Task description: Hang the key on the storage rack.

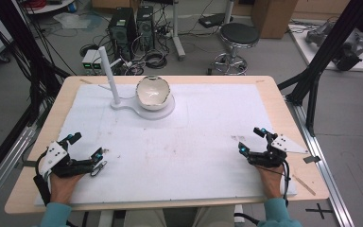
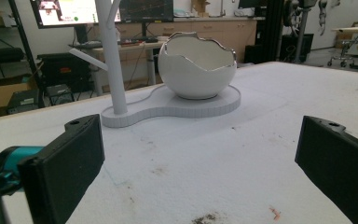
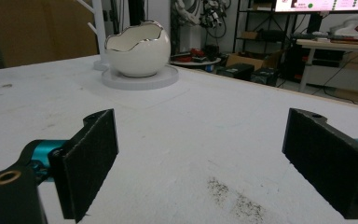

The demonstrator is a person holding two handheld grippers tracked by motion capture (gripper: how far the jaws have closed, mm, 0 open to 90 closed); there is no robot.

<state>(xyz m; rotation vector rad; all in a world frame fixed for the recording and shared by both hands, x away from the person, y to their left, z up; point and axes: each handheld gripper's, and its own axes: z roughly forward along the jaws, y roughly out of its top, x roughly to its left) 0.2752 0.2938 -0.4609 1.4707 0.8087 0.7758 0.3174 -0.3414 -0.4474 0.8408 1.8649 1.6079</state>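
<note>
- At the near left of the surface: left claw resting low, jaws wide, nothing between.
- At the near right: right claw likewise wide and empty.
- At the far centre, well apart from both: egg-shaped bowl, upright on white stand with post.

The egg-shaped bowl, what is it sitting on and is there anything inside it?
The egg-shaped bowl stands on the round end of a white base, which also carries a white branched post. The visible inner wall looks bare white; the rim hides the bottom in both gripper views.
</note>
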